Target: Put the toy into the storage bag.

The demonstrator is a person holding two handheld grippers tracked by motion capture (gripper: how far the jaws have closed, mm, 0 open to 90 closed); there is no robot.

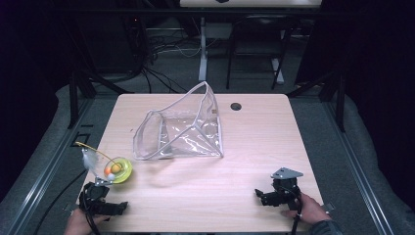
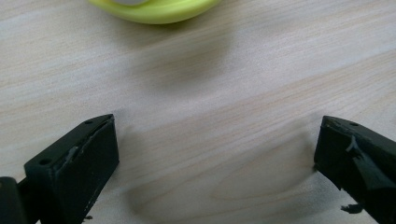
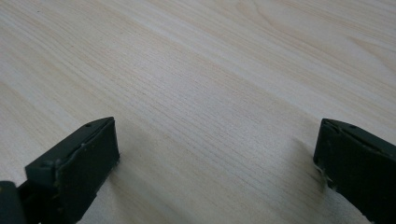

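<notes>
A clear plastic zip pouch [image 1: 181, 128] lies open in the middle of the wooden table [image 1: 254, 147], its mouth held up by a white rim. At the near left sits a yellow-green dish toy [image 1: 119, 170] with small orange and white balls, a wire and a white feather. My left gripper [image 1: 105, 201] rests just in front of it at the table's near left corner. In the left gripper view its jaws [image 2: 215, 140] stand open over bare wood, with the dish's edge [image 2: 154, 9] ahead. My right gripper [image 1: 271, 196] rests at the near right, open [image 3: 215, 140] over bare wood.
A dark round cable hole [image 1: 236, 106] sits near the table's far edge. Beyond the table stand black frame legs, a white desk leg [image 1: 202, 49] and loose cables on the floor. A hand holds each gripper at the near edge.
</notes>
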